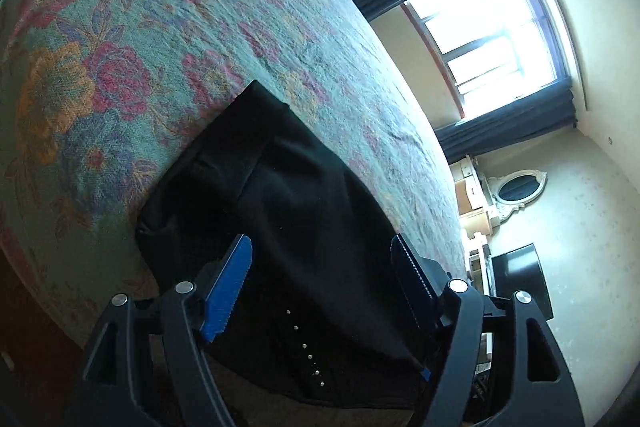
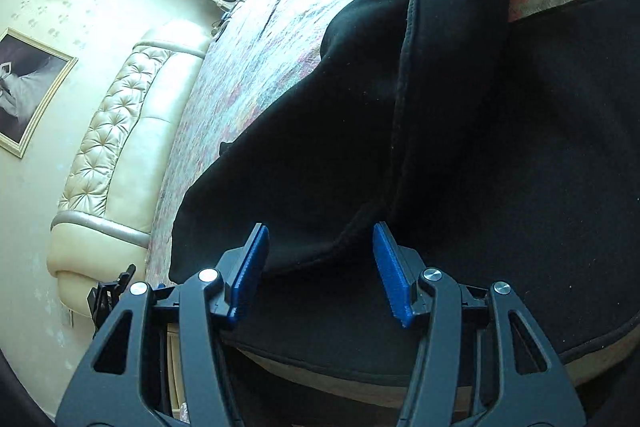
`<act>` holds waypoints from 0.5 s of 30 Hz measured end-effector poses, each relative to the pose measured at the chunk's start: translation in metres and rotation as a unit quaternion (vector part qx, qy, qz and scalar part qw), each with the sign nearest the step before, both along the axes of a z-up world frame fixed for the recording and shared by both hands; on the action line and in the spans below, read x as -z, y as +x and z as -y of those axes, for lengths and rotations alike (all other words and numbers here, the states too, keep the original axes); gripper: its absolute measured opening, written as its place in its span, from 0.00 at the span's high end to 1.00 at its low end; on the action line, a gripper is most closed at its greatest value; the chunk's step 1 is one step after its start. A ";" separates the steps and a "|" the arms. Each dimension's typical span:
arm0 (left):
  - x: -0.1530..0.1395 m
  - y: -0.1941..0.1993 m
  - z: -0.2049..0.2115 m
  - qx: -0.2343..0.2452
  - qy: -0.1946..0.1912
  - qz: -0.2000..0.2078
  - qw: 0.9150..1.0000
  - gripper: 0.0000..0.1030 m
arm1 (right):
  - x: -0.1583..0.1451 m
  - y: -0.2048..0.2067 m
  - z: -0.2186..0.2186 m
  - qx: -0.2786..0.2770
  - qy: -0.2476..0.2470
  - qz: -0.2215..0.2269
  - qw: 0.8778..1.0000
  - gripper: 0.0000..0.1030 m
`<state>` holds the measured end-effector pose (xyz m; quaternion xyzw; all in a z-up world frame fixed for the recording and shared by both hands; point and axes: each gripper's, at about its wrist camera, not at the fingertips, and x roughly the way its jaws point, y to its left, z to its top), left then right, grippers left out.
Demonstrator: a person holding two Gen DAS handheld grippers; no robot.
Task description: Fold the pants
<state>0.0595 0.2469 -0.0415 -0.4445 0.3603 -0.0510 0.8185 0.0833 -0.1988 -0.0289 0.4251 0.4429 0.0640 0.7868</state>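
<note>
Black pants (image 1: 288, 187) lie on a flowered bedspread (image 1: 160, 27) near the bed's edge. In the left wrist view my left gripper (image 1: 322, 247) stands open, its blue pads (image 1: 230, 287) wide apart above the cloth, with a row of small studs below. In the right wrist view the pants (image 2: 480, 127) spread wide, one layer folded over another with a stitched hem running down the middle. My right gripper (image 2: 320, 239) is open just over a curved fold edge; its blue pads (image 2: 390, 275) press on nothing.
A cream tufted headboard (image 2: 120, 131) runs along the bed's far side. A bright window (image 1: 488, 35) with dark curtains, an oval mirror (image 1: 516, 187) and a dark screen (image 1: 520, 279) stand beyond the bed. A framed picture (image 2: 28, 87) hangs on the wall.
</note>
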 end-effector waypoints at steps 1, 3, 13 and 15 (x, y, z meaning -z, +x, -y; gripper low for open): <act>0.006 -0.001 0.000 -0.012 0.003 -0.011 1.000 0.31 | 0.000 0.000 -0.002 0.005 0.001 -0.002 1.000 0.47; 0.023 -0.001 -0.004 -0.032 -0.014 -0.035 0.999 0.31 | 0.000 -0.002 -0.005 0.020 0.007 -0.005 1.000 0.47; 0.037 0.025 -0.017 -0.071 -0.036 -0.026 0.996 0.52 | 0.017 -0.025 0.003 0.073 0.031 -0.011 0.997 0.48; 0.045 0.027 -0.019 -0.077 -0.040 -0.046 0.995 0.74 | 0.017 -0.023 0.003 0.077 0.031 -0.014 0.996 0.48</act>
